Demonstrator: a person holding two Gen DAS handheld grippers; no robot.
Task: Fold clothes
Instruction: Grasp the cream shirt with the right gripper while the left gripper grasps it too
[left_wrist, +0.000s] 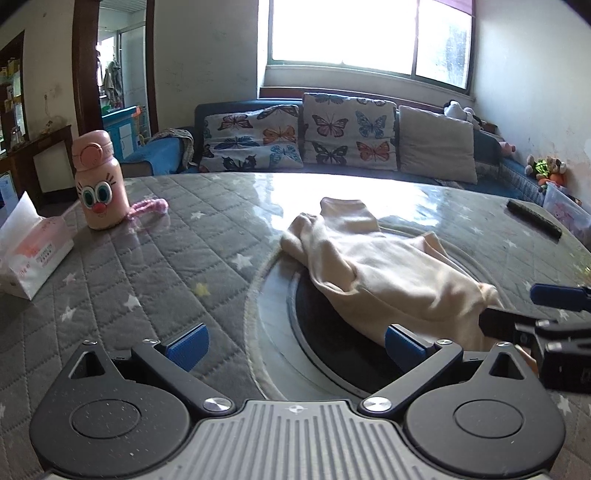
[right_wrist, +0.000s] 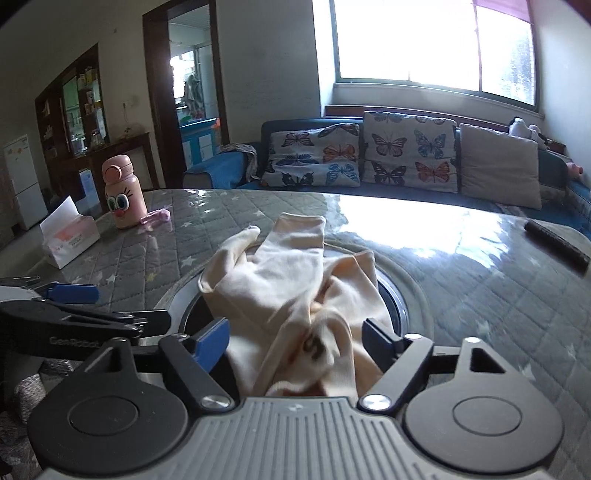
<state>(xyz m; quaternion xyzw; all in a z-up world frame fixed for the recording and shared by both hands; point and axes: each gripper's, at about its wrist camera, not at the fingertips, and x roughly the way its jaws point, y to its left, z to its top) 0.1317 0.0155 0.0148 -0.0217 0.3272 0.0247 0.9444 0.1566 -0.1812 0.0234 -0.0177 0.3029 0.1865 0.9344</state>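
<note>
So there's a cream-coloured soft knit garment (left_wrist: 373, 266) lying rumpled over the round inset ring (left_wrist: 273, 314) in the middle of the table, which has a grey quilted star-print cover under a glossy clear sheet (left_wrist: 155, 266). One narrow end of the garment points toward the far edge, the bulk bunches toward the near edge.

The left gripper (left_wrist: 293, 345), black with blue pads, has its jaws spread wide with nothing between them, sitting at the near edge just beside the garment's near-left hem. Its right pad looks like it's at the fabric's edge, but I can't really tell if it touches.

The right gripper (right_wrist: 295, 345) is partly open too, and a bunched fold of the garment sits right between its fingers; the pads don't seem to press on it.

Over by the far-left corner: a pink cartoon-face plastic bottle (left_wrist: 99, 181), with a pink fuzzy strap (left_wrist: 147, 206) just beside it, and a white-and-pink tissue pack (left_wrist: 31, 251) at the left edge. A dark slim remote (left_wrist: 533, 218) lies near the far-right edge.
</note>
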